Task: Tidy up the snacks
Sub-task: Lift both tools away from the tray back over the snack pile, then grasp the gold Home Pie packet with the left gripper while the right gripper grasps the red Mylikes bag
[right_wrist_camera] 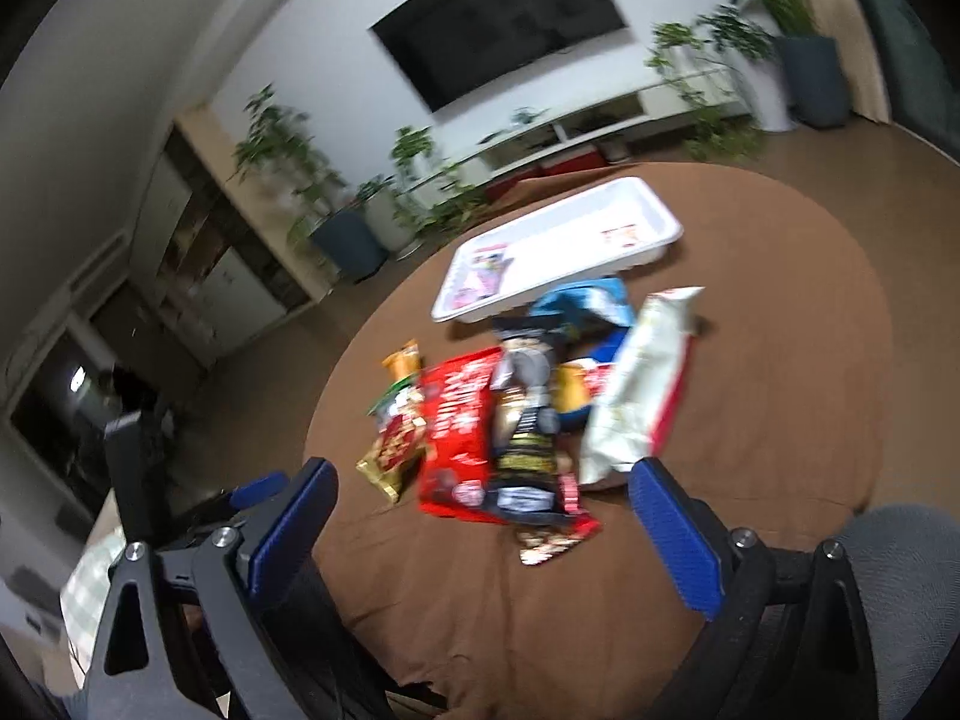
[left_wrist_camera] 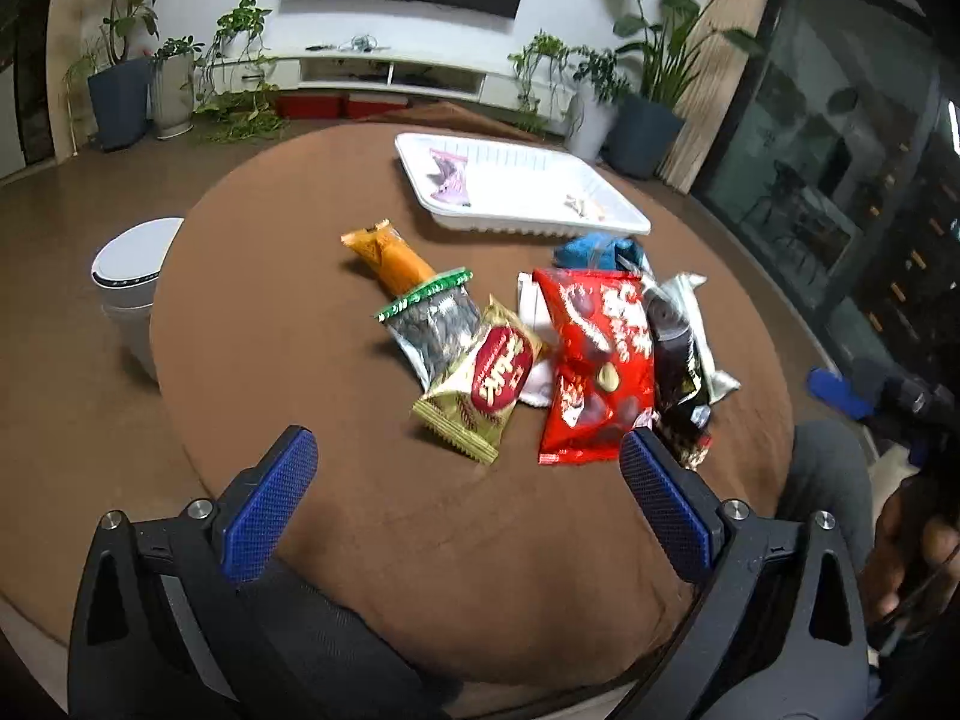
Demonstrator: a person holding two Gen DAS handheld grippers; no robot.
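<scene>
A heap of snack packets lies in the middle of a round brown table (left_wrist_camera: 288, 312). In it are a red bag (left_wrist_camera: 597, 360), a green-gold packet (left_wrist_camera: 480, 381), a seed packet with a green top (left_wrist_camera: 429, 324), an orange packet (left_wrist_camera: 390, 255), a black-silver bag (left_wrist_camera: 681, 354) and a blue packet (left_wrist_camera: 600, 249). A white tray (left_wrist_camera: 522, 222) behind the heap holds a purple packet (left_wrist_camera: 447, 177) and a small wrapped sweet. My left gripper (left_wrist_camera: 468, 450) stands open just short of the heap, with nothing between its fingers. My right gripper (right_wrist_camera: 483, 483) is open too, its jaws around the near end of the red bag (right_wrist_camera: 456, 420) and black bag (right_wrist_camera: 525, 420) without touching them; a white packet (right_wrist_camera: 636, 384) lies to the right.
A white bin (left_wrist_camera: 135, 282) stands on the floor left of the table. Potted plants (left_wrist_camera: 120, 60), a low white TV cabinet (left_wrist_camera: 390, 72) and a wall screen are behind. A person's grey-clad knee (left_wrist_camera: 831, 480) is at the table's near right. My left gripper (right_wrist_camera: 198, 516) shows at the left of the right wrist view.
</scene>
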